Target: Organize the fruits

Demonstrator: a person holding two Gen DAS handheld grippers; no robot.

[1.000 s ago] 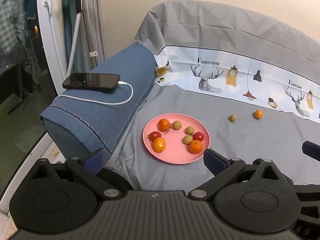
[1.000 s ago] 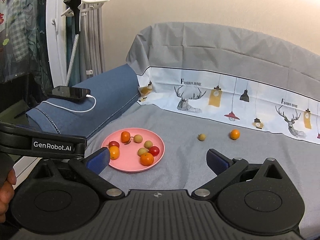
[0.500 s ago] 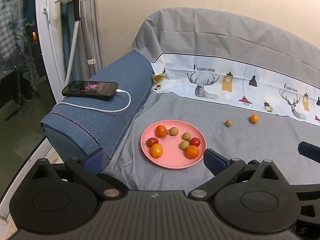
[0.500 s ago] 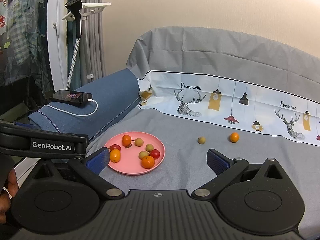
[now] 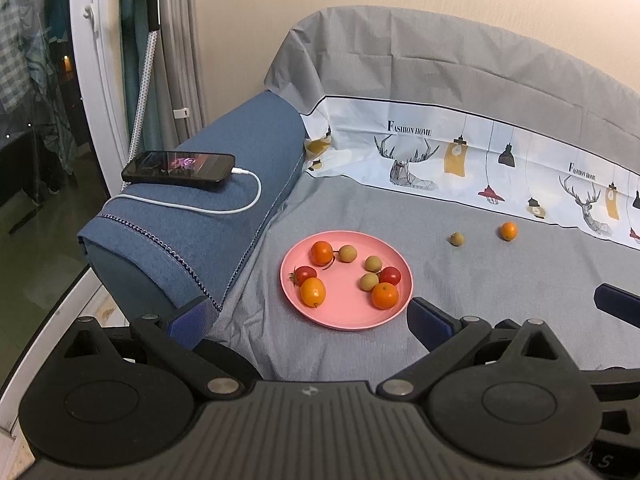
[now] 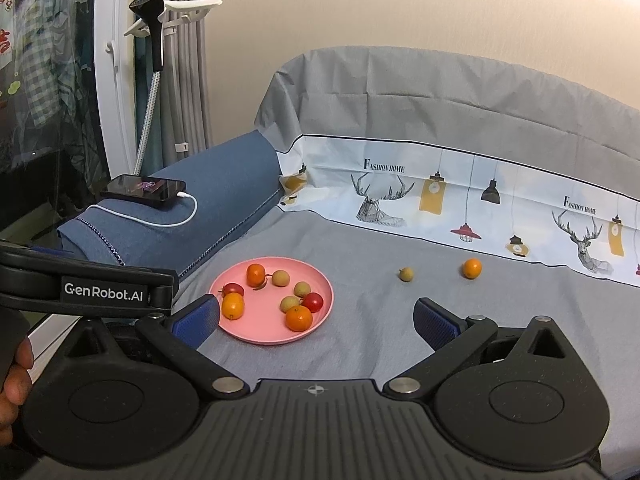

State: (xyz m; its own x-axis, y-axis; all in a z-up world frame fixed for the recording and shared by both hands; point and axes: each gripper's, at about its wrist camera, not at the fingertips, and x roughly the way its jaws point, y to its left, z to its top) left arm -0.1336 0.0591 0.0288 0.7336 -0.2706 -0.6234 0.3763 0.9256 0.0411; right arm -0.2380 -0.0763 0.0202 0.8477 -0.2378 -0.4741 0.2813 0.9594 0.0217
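A pink plate (image 5: 340, 320) (image 6: 244, 332) lies on the grey sofa cover and holds several small oranges, red tomatoes and tan longans. A loose longan (image 5: 456, 239) (image 6: 406, 274) and a loose small orange (image 5: 508, 231) (image 6: 472, 268) lie on the cover to the plate's right, near the printed backrest. My left gripper (image 5: 310, 318) is open and empty, held back in front of the plate. My right gripper (image 6: 316, 320) is open and empty, also short of the plate. A finger of the right gripper shows at the right edge of the left wrist view (image 5: 618, 304).
A blue sofa armrest (image 5: 208, 216) (image 6: 192, 208) stands left of the plate with a charging phone (image 5: 180, 167) (image 6: 144, 187) and its white cable on top. A garment steamer pole (image 6: 150, 92) and curtains stand behind it. The person's hand (image 6: 14, 384) shows at the far left.
Both grippers have drawn back and lifted a little, so the plate and loose fruits look smaller and lower. The phone screen has lit up. No fruit has moved.
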